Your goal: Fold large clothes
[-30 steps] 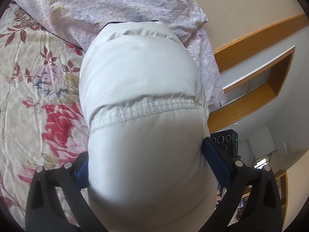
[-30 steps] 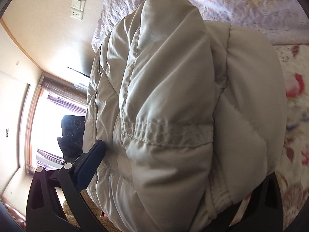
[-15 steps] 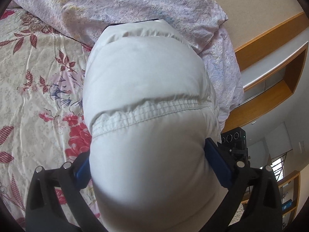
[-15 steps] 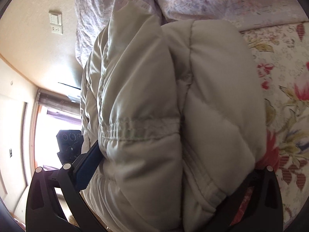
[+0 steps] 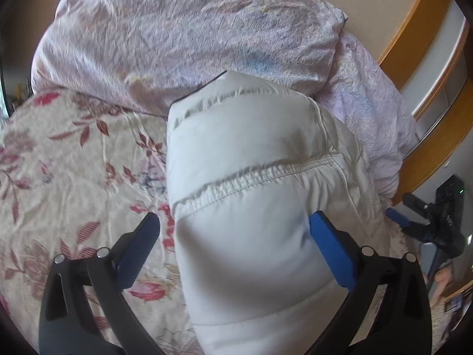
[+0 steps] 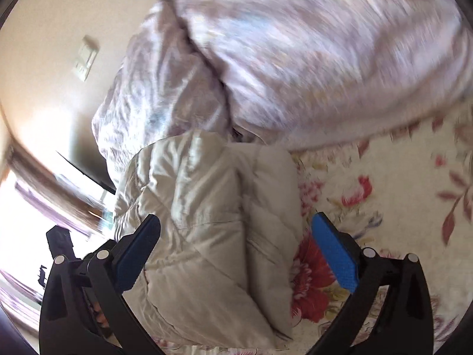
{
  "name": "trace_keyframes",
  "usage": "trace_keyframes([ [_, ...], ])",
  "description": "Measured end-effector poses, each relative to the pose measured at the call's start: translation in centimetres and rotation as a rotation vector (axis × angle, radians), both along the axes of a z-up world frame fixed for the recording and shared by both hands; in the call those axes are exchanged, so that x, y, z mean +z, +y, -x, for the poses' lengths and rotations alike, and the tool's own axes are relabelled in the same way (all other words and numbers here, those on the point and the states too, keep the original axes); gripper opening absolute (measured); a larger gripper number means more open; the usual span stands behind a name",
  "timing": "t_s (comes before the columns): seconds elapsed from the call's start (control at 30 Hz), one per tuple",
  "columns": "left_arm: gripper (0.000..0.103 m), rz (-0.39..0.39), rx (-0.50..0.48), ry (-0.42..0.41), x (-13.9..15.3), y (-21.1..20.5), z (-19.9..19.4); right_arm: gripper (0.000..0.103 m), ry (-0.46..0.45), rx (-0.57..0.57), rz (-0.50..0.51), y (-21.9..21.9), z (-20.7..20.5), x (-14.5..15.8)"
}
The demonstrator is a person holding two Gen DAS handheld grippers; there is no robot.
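Observation:
A folded white puffer jacket (image 5: 254,183) lies on the floral bedsheet (image 5: 74,159), its far end against a lilac pillow (image 5: 183,35). My left gripper (image 5: 233,230) is open, its blue pads on either side of the jacket's near end; the left pad stands clear of the cloth, the right pad touches it. In the right wrist view the same jacket (image 6: 212,219) lies on the sheet (image 6: 384,195). My right gripper (image 6: 235,230) is open and empty, drawn back above the jacket's near end, pads apart from the cloth.
The lilac pillow (image 6: 310,53) and a second pillow (image 6: 153,97) lie along the head of the bed by the wall. A wooden shelf unit (image 5: 437,94) stands to the right. The other gripper (image 5: 437,222) shows at the bed's right edge.
Both grippers have opened and let go of the jacket. The jacket has come down onto the bed near the pillows, and the right gripper has pulled back from it.

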State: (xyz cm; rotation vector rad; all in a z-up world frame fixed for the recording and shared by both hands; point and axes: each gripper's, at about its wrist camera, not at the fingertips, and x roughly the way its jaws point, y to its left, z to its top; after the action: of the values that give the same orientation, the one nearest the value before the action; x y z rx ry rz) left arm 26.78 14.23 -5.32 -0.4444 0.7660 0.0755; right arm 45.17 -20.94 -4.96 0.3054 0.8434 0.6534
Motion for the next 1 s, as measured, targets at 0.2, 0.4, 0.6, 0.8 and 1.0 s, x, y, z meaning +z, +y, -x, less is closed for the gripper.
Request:
trace_keyframes([
  [0.2, 0.101, -0.212, -0.001, -0.025, 1.8, -2.4, 0.2, 0.088, -0.19, 0.056, 0.198, 6.1, 2.4, 1.3],
  [0.4, 0.101, -0.277, -0.012, -0.069, 2.8, -4.3, -0.8, 0.065, -0.292, 0.033, 0.3, 10.1, 3.7, 2.4],
  [0.6, 0.101, -0.309, -0.044, -0.071, 2.5, -5.8, -3.0, 0.059, -0.429, -0.026, 0.415, 12.6, 3.6, 2.3],
  [0.8, 0.101, -0.379, -0.061, -0.064, 1.1, -7.2, -4.8, 0.057, -0.418, -0.049, 0.484, 12.3, 1.8, -0.3],
  [1.0, 0.101, -0.41, -0.054, -0.039, -0.3, -7.9, -6.2, 0.061, -0.356, -0.032, 0.479, 11.9, -0.2, -2.3],
])
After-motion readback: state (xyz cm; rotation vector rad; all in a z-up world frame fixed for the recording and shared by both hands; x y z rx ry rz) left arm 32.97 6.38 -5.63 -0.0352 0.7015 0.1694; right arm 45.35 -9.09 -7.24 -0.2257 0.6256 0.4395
